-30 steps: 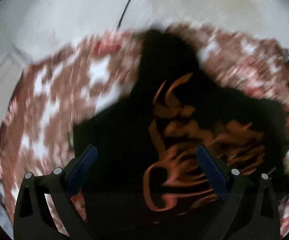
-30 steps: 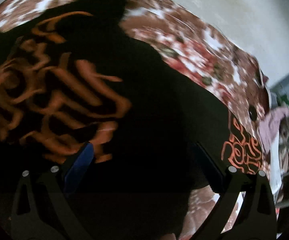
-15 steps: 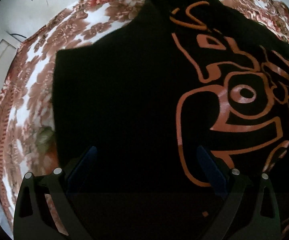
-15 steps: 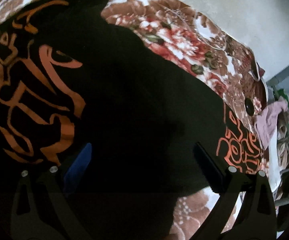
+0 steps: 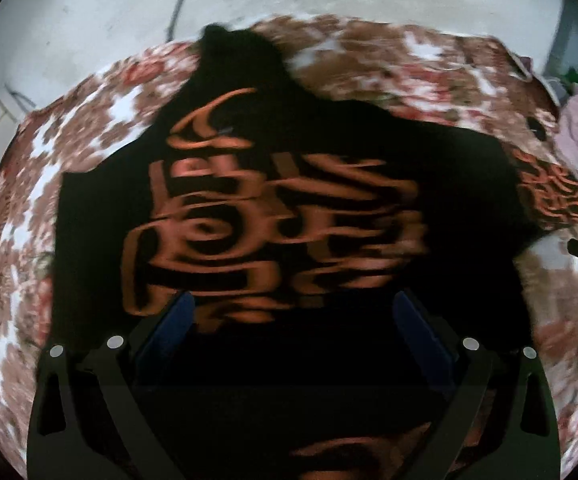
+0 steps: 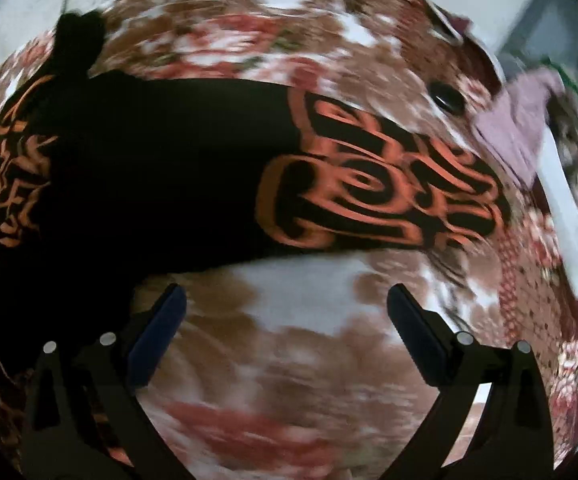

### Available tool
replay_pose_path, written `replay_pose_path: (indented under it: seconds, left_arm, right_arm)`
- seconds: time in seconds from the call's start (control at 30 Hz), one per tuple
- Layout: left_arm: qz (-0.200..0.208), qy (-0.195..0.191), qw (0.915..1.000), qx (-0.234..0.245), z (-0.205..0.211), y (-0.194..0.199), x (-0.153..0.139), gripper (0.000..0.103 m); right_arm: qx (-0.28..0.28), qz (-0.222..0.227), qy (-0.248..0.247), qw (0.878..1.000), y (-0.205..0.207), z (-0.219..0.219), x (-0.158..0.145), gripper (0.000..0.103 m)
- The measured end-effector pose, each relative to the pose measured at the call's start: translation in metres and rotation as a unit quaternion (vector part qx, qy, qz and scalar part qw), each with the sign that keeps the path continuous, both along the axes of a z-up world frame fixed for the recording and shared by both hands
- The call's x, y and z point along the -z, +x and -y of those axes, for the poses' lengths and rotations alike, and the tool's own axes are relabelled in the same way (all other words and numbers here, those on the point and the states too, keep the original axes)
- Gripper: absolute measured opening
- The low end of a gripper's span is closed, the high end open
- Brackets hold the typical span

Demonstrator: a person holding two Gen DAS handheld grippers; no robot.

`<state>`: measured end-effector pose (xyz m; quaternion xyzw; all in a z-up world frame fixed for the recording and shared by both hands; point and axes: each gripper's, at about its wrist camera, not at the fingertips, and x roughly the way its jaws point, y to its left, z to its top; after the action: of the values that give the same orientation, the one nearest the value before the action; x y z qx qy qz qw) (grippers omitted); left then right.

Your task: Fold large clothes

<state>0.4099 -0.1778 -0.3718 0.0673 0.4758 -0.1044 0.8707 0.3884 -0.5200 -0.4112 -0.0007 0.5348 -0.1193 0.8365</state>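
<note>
Your black garment (image 5: 281, 216) with the orange print lies spread on the flowered blanket (image 5: 29, 216), body toward the left and one printed sleeve (image 6: 381, 196) stretched out to the right. Both views are blurred, so small details are not clear.

Your left tool (image 5: 289, 320) is above the lower part of the body, fingers wide apart, with nothing between them. Your right tool (image 6: 285, 316) is also apart and empty; below it there is only blanket, and the sleeve edge is a little further ahead.

What could go wrong, in my judgement:
- If you close the right tool too low, you may pinch the blanket together with the sleeve, and the blanket will lift with the fold.
- The black cloth hides its own edges, so you may catch only one layer, and the fold will come out crooked.
- The pink cloth (image 6: 517, 136) lies near the sleeve end; a wide swing could drag it.
</note>
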Motion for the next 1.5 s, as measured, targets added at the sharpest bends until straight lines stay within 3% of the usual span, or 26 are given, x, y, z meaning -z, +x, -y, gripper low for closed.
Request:
replay_pose_path:
  seconds: [0.3,0.53,0.57,0.63,0.7,0.83,1.0,1.07,1.13,1.2,1.23,1.33,1.4,1.5]
  left_arm:
    - [0.011,0.001,0.9978,0.065,0.156,-0.035,0.006,0.098]
    - [0.005,0.011,0.9949,0.1,0.22,-0.027,0.019,0.098]
    - [0.004,0.012,0.9947,0.102,0.224,-0.026,0.02,0.098]
    - [0.001,0.015,0.9943,0.105,0.232,-0.022,0.023,0.098]
    - [-0.003,0.017,0.9942,0.106,0.236,-0.018,0.026,0.098]
    - [-0.009,0.021,0.9933,0.113,0.241,-0.012,0.035,0.098]
    - [-0.012,0.022,0.9921,0.123,0.241,-0.009,0.045,0.098]
    - [-0.016,0.021,0.9913,0.129,0.241,-0.009,0.05,0.098]
    - [-0.022,0.015,0.99,0.139,0.242,-0.01,0.054,0.097]
    - [-0.017,0.007,0.9886,0.149,0.242,-0.014,0.052,0.097]
    - [-0.016,0.003,0.9877,0.156,0.242,-0.016,0.052,0.098]
    - [-0.019,-0.002,0.9854,0.169,0.242,-0.02,0.059,0.098]
    - [-0.02,0.0,0.9842,0.176,0.243,-0.021,0.064,0.098]
    - [-0.019,0.006,0.9829,0.183,0.251,-0.021,0.074,0.097]
  right_arm:
    - [0.06,-0.001,0.046,0.997,-0.028,0.157,0.0,0.098]
    - [0.101,-0.003,0.093,0.991,-0.014,0.239,0.017,0.098]
    - [0.11,-0.003,0.11,0.988,-0.011,0.249,0.022,0.096]
    - [0.123,-0.007,0.14,0.982,-0.005,0.262,0.031,0.077]
    - [0.131,-0.01,0.194,0.972,0.003,0.275,0.041,0.071]
    - [0.176,0.006,0.295,0.939,0.018,0.3,0.058,0.072]
    - [0.218,0.015,0.371,0.903,0.034,0.321,0.078,0.073]
    - [0.221,0.013,0.388,0.895,0.04,0.326,0.082,0.061]
    - [0.226,0.009,0.388,0.894,0.04,0.332,0.083,0.014]
    - [0.228,0.008,0.413,0.882,0.034,0.338,0.086,0.01]
    - [0.223,0.01,0.409,0.885,0.032,0.338,0.083,0.008]
    - [0.186,0.019,0.367,0.911,0.031,0.328,0.057,0.006]
    - [0.164,0.045,0.343,0.924,0.034,0.317,0.021,0.006]
    - [0.13,0.087,0.328,0.932,0.041,0.294,-0.034,0.006]
